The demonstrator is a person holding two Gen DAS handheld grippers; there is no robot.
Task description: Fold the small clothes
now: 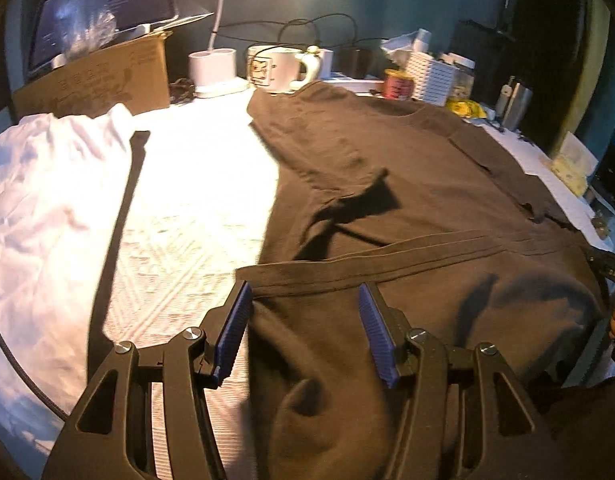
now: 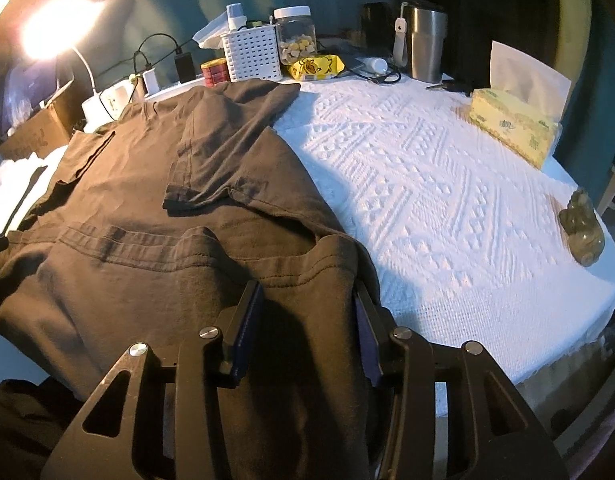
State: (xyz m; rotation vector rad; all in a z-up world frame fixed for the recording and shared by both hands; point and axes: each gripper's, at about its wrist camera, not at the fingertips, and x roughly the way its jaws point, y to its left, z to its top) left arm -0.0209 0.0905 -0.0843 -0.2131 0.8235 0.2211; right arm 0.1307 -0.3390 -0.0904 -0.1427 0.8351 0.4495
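Note:
A dark brown T-shirt (image 1: pixel 387 184) lies spread on the white textured tablecloth (image 1: pixel 195 200), its bottom hem folded up over the body. My left gripper (image 1: pixel 305 300) is open, its blue pads (image 1: pixel 235 328) standing either side of the folded hem's left corner. In the right wrist view the same shirt (image 2: pixel 147 208) has its right sleeve folded in. My right gripper (image 2: pixel 307 300) is open, with the hem's right corner lying between its fingers.
A crumpled white garment (image 1: pixel 47 200) lies at the left. At the back stand a cardboard box (image 1: pixel 103 80), mugs (image 1: pixel 283 68), a lamp base (image 1: pixel 211 68), a white basket (image 2: pixel 251 52), a jar (image 2: pixel 295 36) and a steel tumbler (image 2: pixel 427 40). A tissue box (image 2: pixel 515 128) and a figurine (image 2: pixel 583 232) are at the right.

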